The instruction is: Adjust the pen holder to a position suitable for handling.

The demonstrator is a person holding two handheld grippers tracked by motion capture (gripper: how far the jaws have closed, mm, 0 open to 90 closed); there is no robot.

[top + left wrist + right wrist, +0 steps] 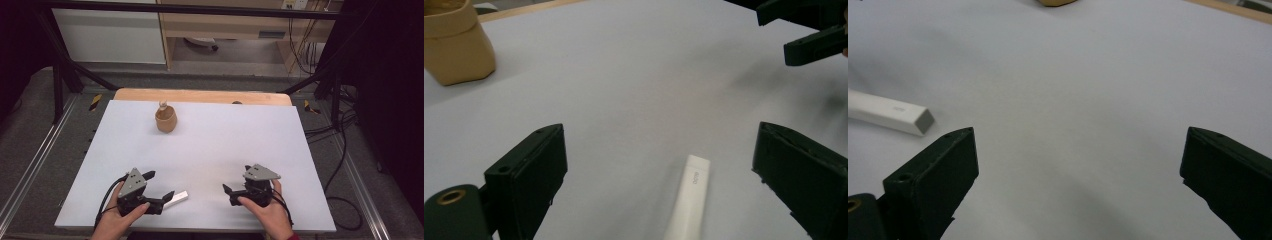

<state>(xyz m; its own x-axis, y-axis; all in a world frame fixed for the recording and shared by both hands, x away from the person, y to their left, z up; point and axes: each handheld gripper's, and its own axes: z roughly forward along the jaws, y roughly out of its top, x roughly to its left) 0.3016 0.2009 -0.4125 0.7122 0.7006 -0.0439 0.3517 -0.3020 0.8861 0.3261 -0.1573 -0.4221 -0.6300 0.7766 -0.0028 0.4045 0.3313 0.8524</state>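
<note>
Nearest to me, my left claw (159,186) hangs low over the white desk (225,145) with its jaws spread wide, gripping nothing. Between those jaws lies the long white square-ended plastic bar (688,200), flat on the desk and touching neither pad. I think I hold the claw this way so that the bar sits in the middle of the gap and I only need to lower and close (the bar lies at an angle to my jaws, so a small turn of the wrist may be needed first).

My right claw (227,192) is a little apart on the same near edge, also spread and empty. It points toward the bar, probably waiting to help or to take the other end.

Far back stands the small tan soft-looking pouch-shaped cup (165,119), upright, with something pale standing in it. I guess the bar belongs there, well apart from where it rests now.
</note>
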